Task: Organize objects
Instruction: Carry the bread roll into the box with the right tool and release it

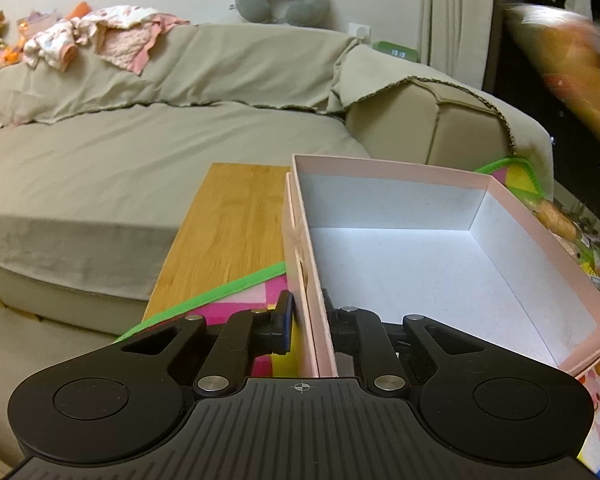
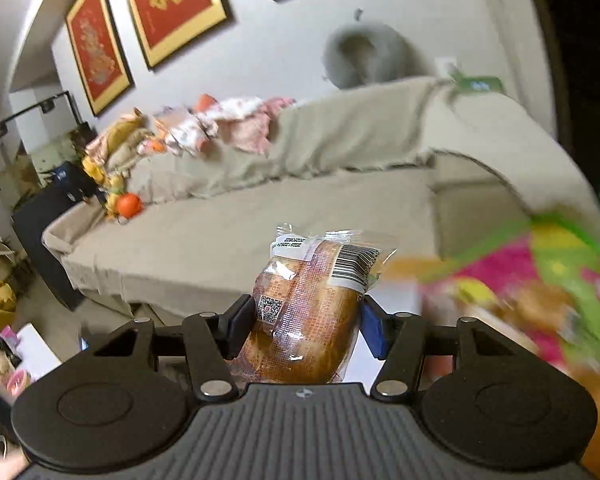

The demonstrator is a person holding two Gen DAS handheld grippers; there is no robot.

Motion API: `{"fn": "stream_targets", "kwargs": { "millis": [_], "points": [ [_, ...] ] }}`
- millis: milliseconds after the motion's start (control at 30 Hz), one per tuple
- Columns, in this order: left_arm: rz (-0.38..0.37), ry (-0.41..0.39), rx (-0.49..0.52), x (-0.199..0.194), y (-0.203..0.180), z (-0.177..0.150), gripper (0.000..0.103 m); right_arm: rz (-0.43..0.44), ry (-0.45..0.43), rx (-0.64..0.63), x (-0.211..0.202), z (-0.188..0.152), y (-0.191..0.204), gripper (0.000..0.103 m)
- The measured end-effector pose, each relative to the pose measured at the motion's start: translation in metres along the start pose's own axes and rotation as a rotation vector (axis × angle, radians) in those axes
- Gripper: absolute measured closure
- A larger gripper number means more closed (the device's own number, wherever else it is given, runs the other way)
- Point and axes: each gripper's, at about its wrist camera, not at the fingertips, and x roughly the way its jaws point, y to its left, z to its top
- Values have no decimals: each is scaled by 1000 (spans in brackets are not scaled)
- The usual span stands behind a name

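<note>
The left gripper [image 1: 309,326] clamps the pink box's [image 1: 452,276] near wall on the wooden desk [image 1: 224,232]; the right gripper [image 2: 306,330] clamps a wrapped bread loaf [image 2: 304,312] before the sofa [image 2: 300,208].

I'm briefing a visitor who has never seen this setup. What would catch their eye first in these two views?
Most likely the open pink box, white and bare inside, its near wall pinched by the left gripper. Next, the wrapped bread held between the fingers of the right gripper, barcode label up. Behind both, the beige covered sofa with a pile of baby clothes on its backrest.
</note>
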Motion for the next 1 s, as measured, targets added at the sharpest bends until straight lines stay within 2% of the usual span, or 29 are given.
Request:
{"fn": "stream_targets", "kwargs": {
  "millis": [67, 133, 233, 367, 500, 633, 733, 800, 867, 1000],
  "points": [
    [6, 3, 1, -1, 0, 0, 89, 11, 12, -7, 32, 9, 10, 37],
    [12, 8, 0, -2, 0, 1, 90, 4, 36, 9, 51, 10, 12, 36],
    [23, 8, 10, -2, -1, 1, 90, 7, 56, 34, 53, 0, 2, 35],
    [43, 11, 25, -2, -4, 1, 91, -129, 23, -40, 26, -24, -15, 22],
    [54, 13, 38, -2, -7, 1, 92, -325, 25, -149, -3, -60, -39, 15],
    [54, 13, 40, -3, -8, 1, 92, -469, 53, -162, -26, -94, -67, 0],
    [60, 12, 48, -3, -10, 2, 92, -531, 34, -114, -40, -114, -90, 0],
    [63, 14, 53, -3, -10, 1, 92, -549, 30, -44, -46, -121, -105, 0],
    [61, 16, 50, -3, -10, 0, 92, -524, 67, 33, -48, -128, -120, 0],
    [60, 16, 43, -3, -8, -1, 92, -483, 131, 69, -42, -138, -128, 0]
  ]
}}
